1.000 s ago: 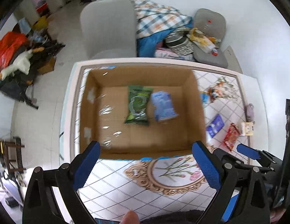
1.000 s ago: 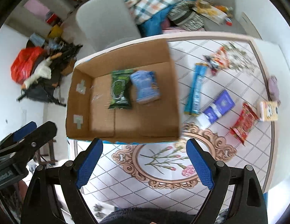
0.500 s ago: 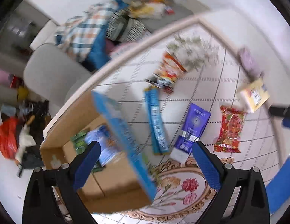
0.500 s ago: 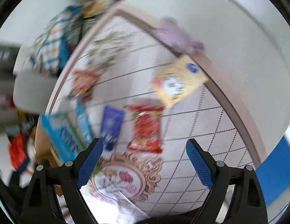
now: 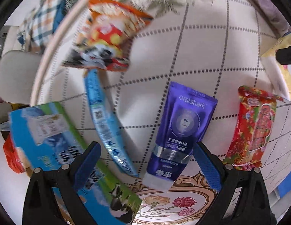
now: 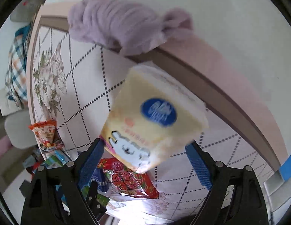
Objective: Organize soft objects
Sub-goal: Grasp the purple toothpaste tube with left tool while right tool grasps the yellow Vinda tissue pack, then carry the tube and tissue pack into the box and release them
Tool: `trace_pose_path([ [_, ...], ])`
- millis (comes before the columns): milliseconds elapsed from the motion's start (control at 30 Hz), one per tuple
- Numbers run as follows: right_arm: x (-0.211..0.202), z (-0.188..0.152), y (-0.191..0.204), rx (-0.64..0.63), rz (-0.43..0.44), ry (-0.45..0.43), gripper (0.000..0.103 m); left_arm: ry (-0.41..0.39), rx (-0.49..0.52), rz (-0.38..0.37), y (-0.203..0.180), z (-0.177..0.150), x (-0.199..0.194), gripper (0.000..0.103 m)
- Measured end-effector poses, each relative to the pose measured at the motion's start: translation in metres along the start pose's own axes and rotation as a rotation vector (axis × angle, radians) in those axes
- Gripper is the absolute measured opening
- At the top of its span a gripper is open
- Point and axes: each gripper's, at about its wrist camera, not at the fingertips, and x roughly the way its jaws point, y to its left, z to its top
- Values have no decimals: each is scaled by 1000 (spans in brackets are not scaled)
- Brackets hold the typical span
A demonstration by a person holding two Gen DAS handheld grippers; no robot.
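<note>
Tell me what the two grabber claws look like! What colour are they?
Both look alike. The left gripper and the right gripper each have two chunky black plastic arms with small round silver bolts. Their fingers wear bright blue pads with a bumpy, dotted grip texture. No cables, labels or sleeves show.

On the table [image 5: 137,93] the toothpaste tube [image 5: 180,131] lies between the long sachet [image 5: 106,123] on its left and the wrapped snack [image 5: 252,129] on its right; behind the sachet sits the crisp packet [image 5: 109,35], near the table's far rim; the carton [image 5: 57,146] stands left of the sachet; in the right wrist view the tissue pack [image 6: 154,120] lies behind the wrapped snack [image 6: 130,180], and the knitted item [image 6: 124,24] rests on the table's edge behind the pack.
</note>
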Motion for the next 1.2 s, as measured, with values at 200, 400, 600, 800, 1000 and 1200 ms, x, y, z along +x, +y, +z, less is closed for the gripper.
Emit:
trace_pose_path([
  [200,-8,-9,48,-389,-253,10,68,64,6,-88,-5,3,17,90],
  [400,-3,-12,68,-475,-331,-15,71,117,-82,-196,-10,2,27,53],
  [600,10,11,59,-325,-263,-3,71,122,-387,-452,29,-4,34,50],
  [800,31,-19,68,-587,-464,48,68,132,-525,-618,49,-18,48,50],
  [1000,41,-37,70,-629,-550,-17,69,128,-305,-407,13,-10,39,50],
  [1200,44,-43,64,-604,-543,-80,66,64,-256,-320,-9,-18,30,45],
])
